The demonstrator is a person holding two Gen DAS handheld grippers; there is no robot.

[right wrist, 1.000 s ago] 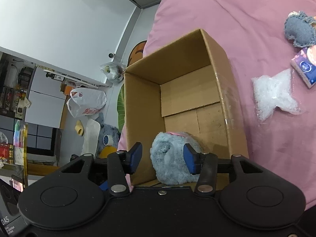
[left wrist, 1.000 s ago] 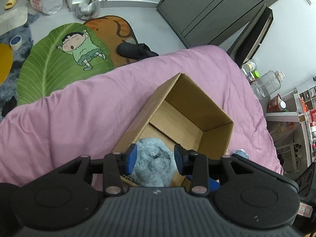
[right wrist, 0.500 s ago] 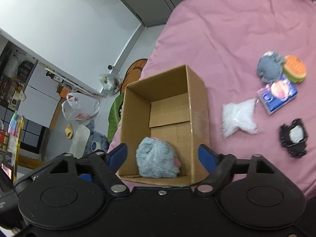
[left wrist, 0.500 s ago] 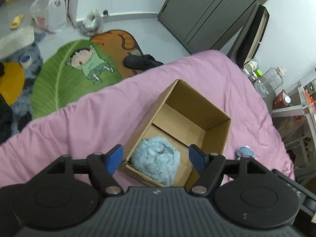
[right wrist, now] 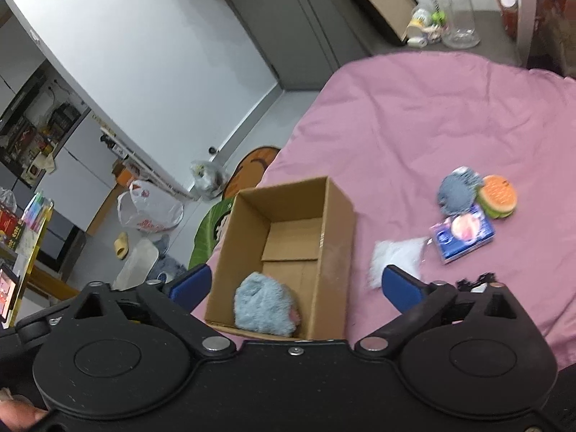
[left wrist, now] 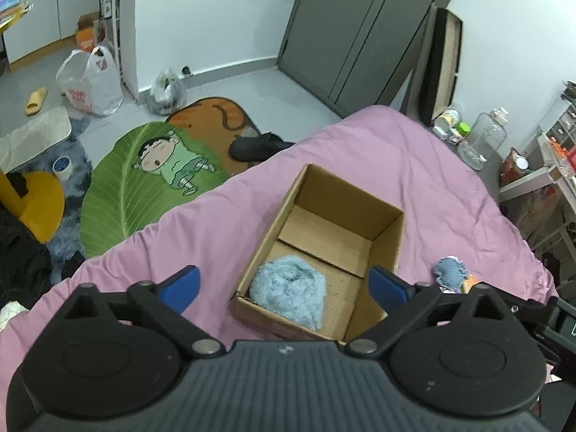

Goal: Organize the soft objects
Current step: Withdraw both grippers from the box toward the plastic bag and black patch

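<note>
- A cardboard box (left wrist: 334, 248) sits open on a bed covered with a pink sheet (left wrist: 201, 230), and both claws hang above its near end.
- Inside the box, at the near end of its floor, lies a fluffy light-blue soft toy (left wrist: 291, 293); the far part of the box floor is bare cardboard.
- The left claw (left wrist: 284, 284) has its blue-tipped jaws spread wide and opening, one on each side of the box in the view; nothing is gripped, and the toy lies well below them.
- The right claw (right wrist: 293, 282) is the same: jaws wide and opening, straddling the box in its view, with no pad pressing on anything.
- From the right claw's camera the toy (right wrist: 264, 307) shows a bit of pink at one edge and rests against the near wall of the box (right wrist: 288, 248).
- On the sheet (right wrist: 414, 118), to the right of the box, several things lie loose: a clear plastic bag (right wrist: 394, 255), a blue packet (right wrist: 464, 235), a grey-blue knitted toy (right wrist: 457, 194) and a burger-shaped toy (right wrist: 498, 196) touching it.
- A small black item (right wrist: 475, 284) shows just behind the right claw's finger; I cannot tell what it is.
- Beyond the bed, on the floor, lies a green leaf-shaped mat (left wrist: 144, 176) with a cartoon figure on it.
</note>
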